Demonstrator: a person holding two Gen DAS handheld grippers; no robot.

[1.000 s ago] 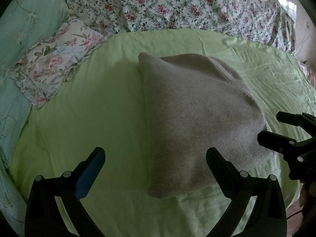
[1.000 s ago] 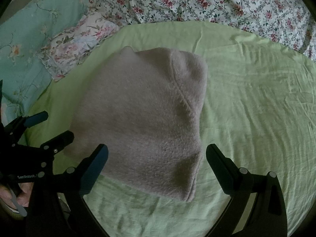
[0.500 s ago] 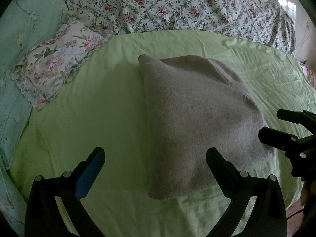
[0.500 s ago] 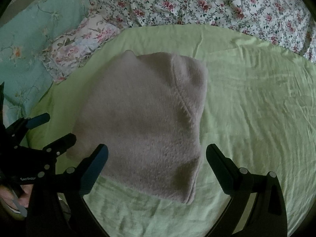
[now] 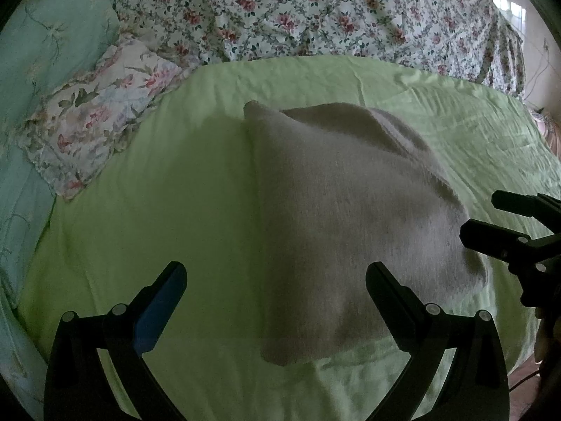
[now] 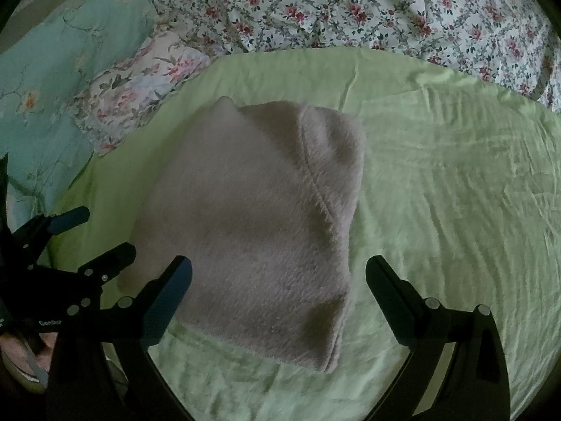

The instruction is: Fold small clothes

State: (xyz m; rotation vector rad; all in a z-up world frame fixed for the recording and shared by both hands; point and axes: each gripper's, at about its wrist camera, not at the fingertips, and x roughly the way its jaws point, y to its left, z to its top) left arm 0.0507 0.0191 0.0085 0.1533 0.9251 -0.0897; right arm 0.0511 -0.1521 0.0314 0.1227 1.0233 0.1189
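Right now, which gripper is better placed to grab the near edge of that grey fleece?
Probably the right gripper: its open fingers straddle the grey fleece and its near-right corner. The left gripper, also open, has mostly bare green sheet between its fingers.

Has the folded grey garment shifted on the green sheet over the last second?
No. The grey garment keeps its place relative to the floral pillow and the sheet creases; only the cameras drift slightly.

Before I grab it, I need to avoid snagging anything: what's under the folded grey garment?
The grey garment lies directly on the green sheet, which shows all around it. Anything beneath the fabric is covered.
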